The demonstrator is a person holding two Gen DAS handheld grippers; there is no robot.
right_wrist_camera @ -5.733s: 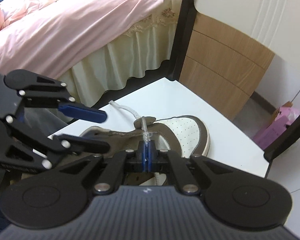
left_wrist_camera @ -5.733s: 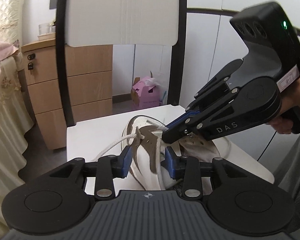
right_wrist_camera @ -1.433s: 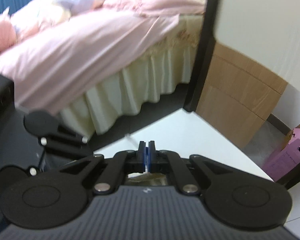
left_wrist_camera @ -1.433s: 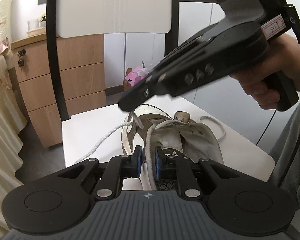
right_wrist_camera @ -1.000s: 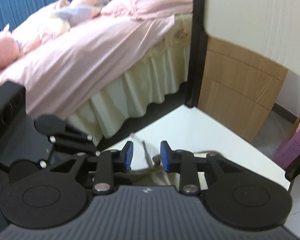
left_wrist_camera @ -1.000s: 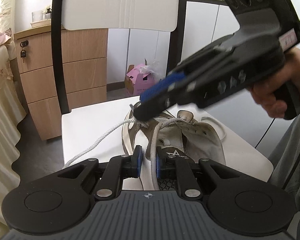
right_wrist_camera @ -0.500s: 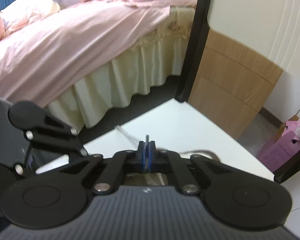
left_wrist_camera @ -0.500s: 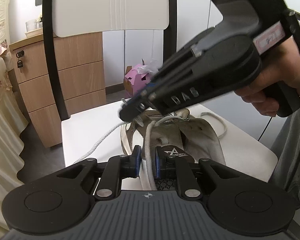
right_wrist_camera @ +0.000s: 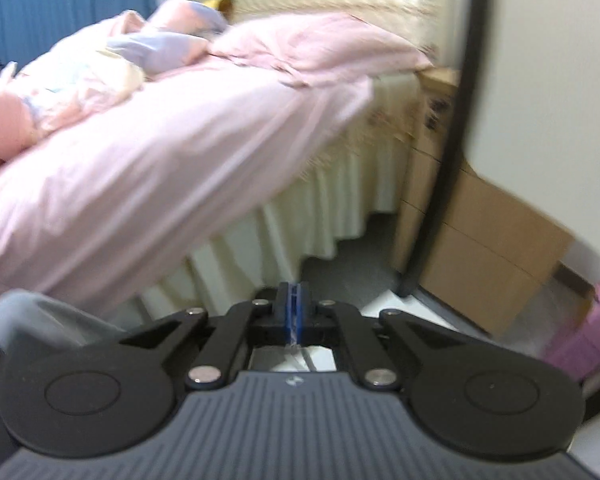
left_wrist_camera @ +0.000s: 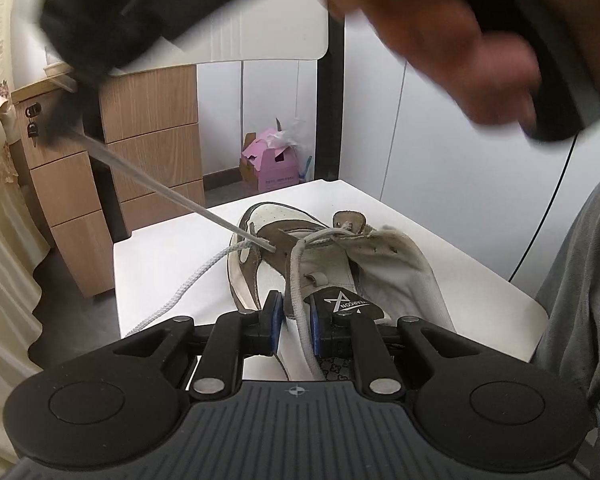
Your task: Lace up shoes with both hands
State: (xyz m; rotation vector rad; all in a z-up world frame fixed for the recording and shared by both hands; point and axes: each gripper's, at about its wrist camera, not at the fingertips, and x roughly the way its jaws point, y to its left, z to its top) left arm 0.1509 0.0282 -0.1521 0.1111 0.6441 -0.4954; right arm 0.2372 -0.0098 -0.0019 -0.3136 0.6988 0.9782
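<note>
Across the right wrist view, a bed (right_wrist_camera: 148, 168) under a pink cover fills most of the frame, with a wooden cabinet (right_wrist_camera: 488, 264) and a black chair post to its right; neither the shoe nor the seat surface shows clearly there. The left wrist view gives what that one lacks: a white chair (left_wrist_camera: 440, 264) whose seat carries the shoe (left_wrist_camera: 340, 264), a white and brown sneaker lying toe-away, tongue up, with a wooden drawer unit (left_wrist_camera: 152, 148) and a pink box (left_wrist_camera: 274, 164) on the floor behind.

The right gripper (right_wrist_camera: 293, 312) has its blue pads pressed together, and a pale strand seems pinched between them; in the left view it is only a dark blur high at the upper left, held by a blurred hand (left_wrist_camera: 448, 40). From that blur a taut stretch of the lace (left_wrist_camera: 172, 188) runs down to an eyelet on the shoe's left flank.

The left gripper (left_wrist_camera: 295, 322) sits narrowly parted over the tongue, its blue pads flanking another run of lace that passes between them; whether they squeeze it I cannot tell. A slack run of lace trails off the seat's left edge.
</note>
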